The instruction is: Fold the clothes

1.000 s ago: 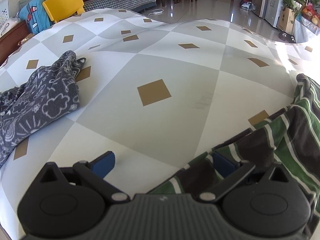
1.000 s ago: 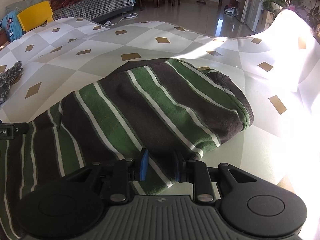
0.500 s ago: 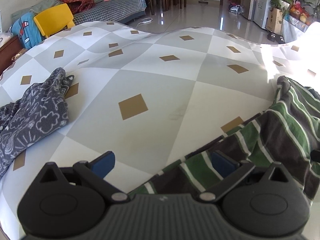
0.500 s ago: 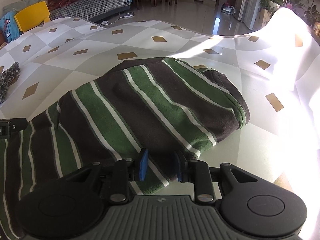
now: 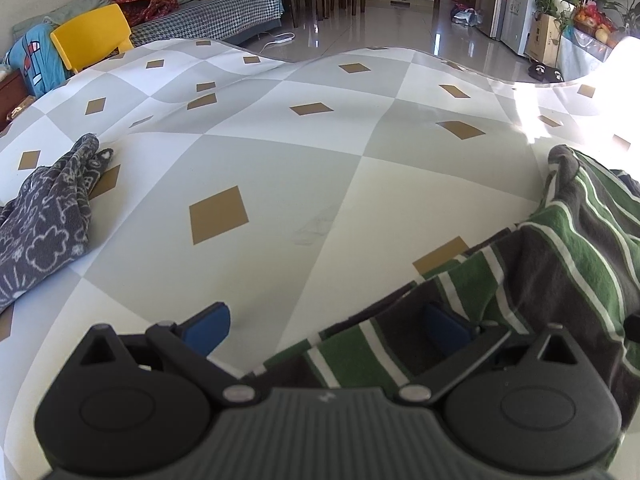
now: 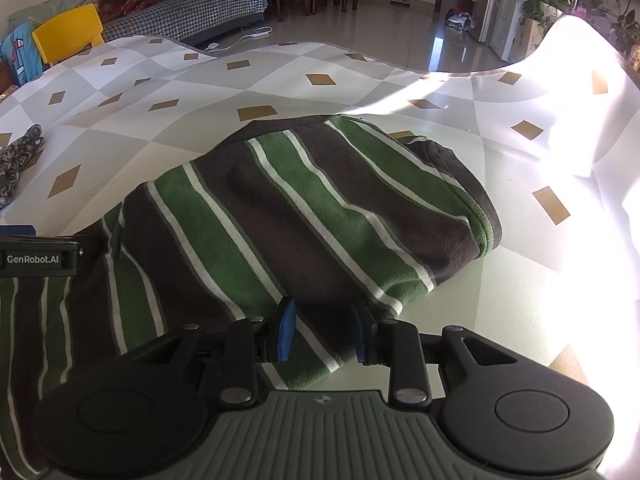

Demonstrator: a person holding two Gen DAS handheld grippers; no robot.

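Green-and-charcoal striped garment point(image 6: 304, 216) lying folded over on the diamond-patterned table cover point(image 5: 304, 168). Right gripper point(image 6: 322, 330) jaws narrowed, clamped on near hem. Left gripper point(image 5: 328, 326) jaws wide apart, one finger under garment edge. Grey patterned fleece point(image 5: 44, 216) well apart, far left.

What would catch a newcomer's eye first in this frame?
The green-and-brown striped garment, lying bunched on the diamond-patterned table cover, fills the right wrist view. The right gripper pinches its near hem, while a grey patterned cloth lies far left.
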